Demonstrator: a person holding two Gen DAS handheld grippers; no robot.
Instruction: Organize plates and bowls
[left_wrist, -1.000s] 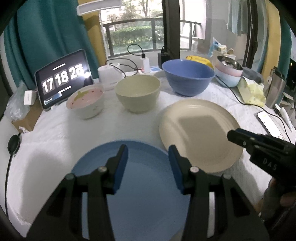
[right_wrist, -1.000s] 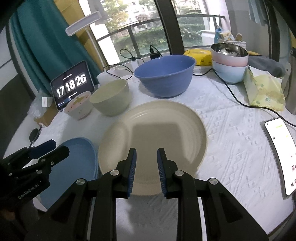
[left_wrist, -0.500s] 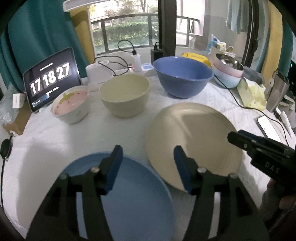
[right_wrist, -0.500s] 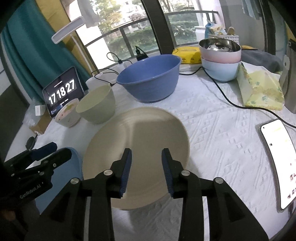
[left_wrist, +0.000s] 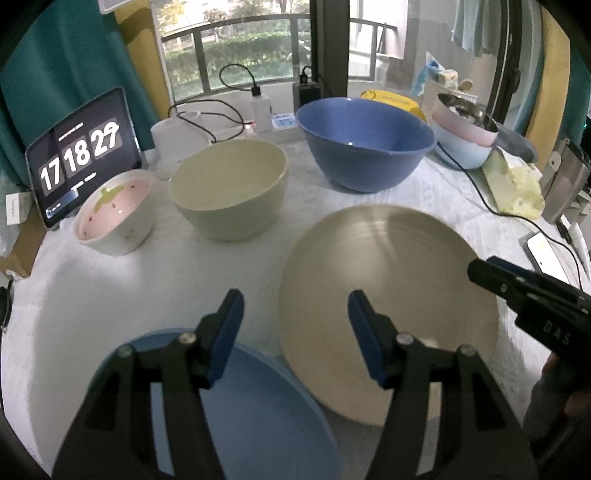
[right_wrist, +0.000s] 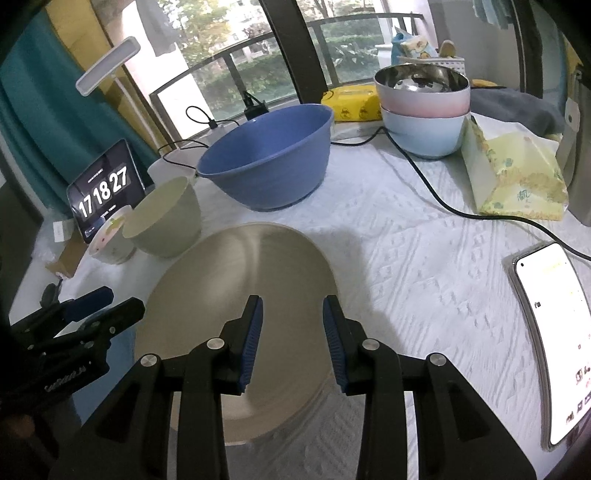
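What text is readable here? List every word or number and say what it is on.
"17 18 27": tablet clock; its last digit is mid-flip in the left wrist view.
"DAS": right gripper body.
Left gripper lettering: too blurred.
Tissue pack print and phone screen: too small.

left tool (left_wrist: 293, 317): jaws just opened, empty | right tool (right_wrist: 292, 325): jaws just opened, empty
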